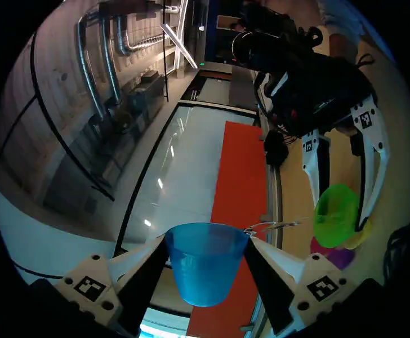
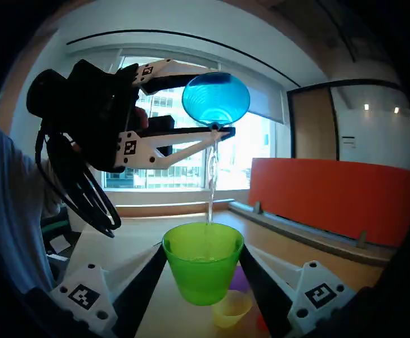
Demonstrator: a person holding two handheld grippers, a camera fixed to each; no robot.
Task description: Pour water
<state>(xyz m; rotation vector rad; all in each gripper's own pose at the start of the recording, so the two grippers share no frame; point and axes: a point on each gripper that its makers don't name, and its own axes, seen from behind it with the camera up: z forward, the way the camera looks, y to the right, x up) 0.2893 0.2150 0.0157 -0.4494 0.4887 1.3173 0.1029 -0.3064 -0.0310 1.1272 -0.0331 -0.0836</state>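
Streaming thinly from the blue cup (image 2: 215, 98), tipped at twelve o'clock in the right gripper view, down into the green cup (image 2: 203, 262) at six. Could splash onto the table (image 2: 306, 248) and the yellow cup (image 2: 231, 308) below if tilted faster or drifted off the rim. Left gripper (image 1: 206, 243): rolled sideways, raised high, pinching the blue cup. Right gripper (image 2: 202, 252): level, low, clamped on the green cup.

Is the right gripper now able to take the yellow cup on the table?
Probably not yet. The right gripper is shut on the green cup, which is catching water from the blue cup. The yellow cup stands uncovered on the table below it, but the gripper is occupied.
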